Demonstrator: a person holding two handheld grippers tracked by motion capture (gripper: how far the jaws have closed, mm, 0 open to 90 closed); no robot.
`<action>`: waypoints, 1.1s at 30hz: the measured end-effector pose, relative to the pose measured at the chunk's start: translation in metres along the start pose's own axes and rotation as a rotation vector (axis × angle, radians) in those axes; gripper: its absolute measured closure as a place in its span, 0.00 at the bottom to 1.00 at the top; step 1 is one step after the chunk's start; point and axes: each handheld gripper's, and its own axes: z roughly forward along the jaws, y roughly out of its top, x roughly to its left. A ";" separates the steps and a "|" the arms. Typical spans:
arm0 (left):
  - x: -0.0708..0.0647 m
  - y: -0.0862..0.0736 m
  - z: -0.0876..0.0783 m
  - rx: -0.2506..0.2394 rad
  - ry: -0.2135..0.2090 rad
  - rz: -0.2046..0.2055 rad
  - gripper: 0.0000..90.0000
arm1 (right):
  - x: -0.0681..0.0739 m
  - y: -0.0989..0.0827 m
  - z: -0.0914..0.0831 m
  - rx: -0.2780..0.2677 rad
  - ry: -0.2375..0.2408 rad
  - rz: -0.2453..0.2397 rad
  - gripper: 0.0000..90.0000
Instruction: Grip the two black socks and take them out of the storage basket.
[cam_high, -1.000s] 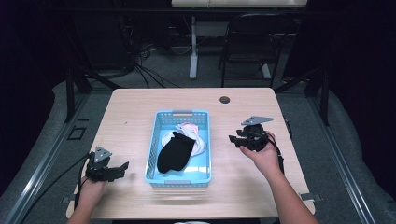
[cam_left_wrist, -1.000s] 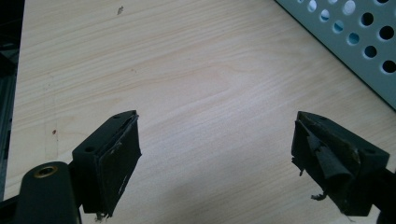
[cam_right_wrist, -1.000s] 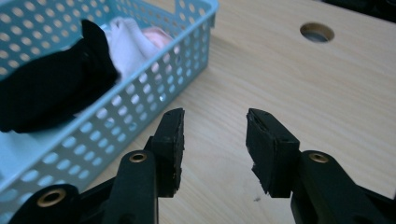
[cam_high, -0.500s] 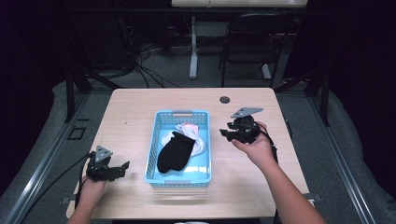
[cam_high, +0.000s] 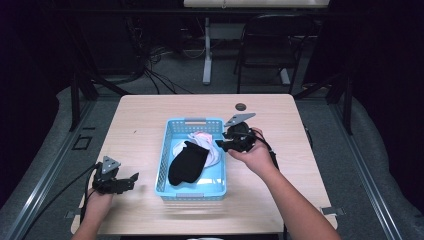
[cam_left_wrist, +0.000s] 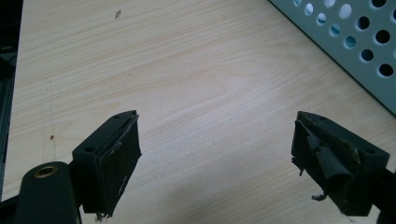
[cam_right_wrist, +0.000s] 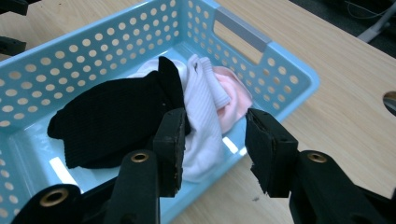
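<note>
Blue basket, table centre: black sock, long axis 1–7 o'clock, over white sock. Right gripper nearer, at basket's 3 o'clock rim, jaws apart, empty. Left gripper at 8 o'clock, jaws apart.

Desk lit from overhead, room around it nearly black.
High view is soft and low-detail; the desk is evenly bright, floor and walls fall off into dark. Both gripper views are sharper, with wood grain crisp. Glare patches sit on the floor of the blue basket. Soft shadow lies under the left gripper; its near jaws are slightly blurred.
</note>
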 end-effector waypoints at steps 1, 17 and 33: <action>0.000 0.000 0.000 0.000 0.000 0.000 0.17 | 0.001 0.002 0.003 0.001 0.008 -0.004 0.65; 0.000 0.000 0.000 -0.004 -0.002 -0.002 0.17 | 0.031 0.021 0.051 0.075 0.098 -0.106 0.73; 0.000 0.000 -0.001 -0.006 -0.003 -0.001 0.17 | 0.029 0.016 0.092 0.197 0.089 -0.103 0.77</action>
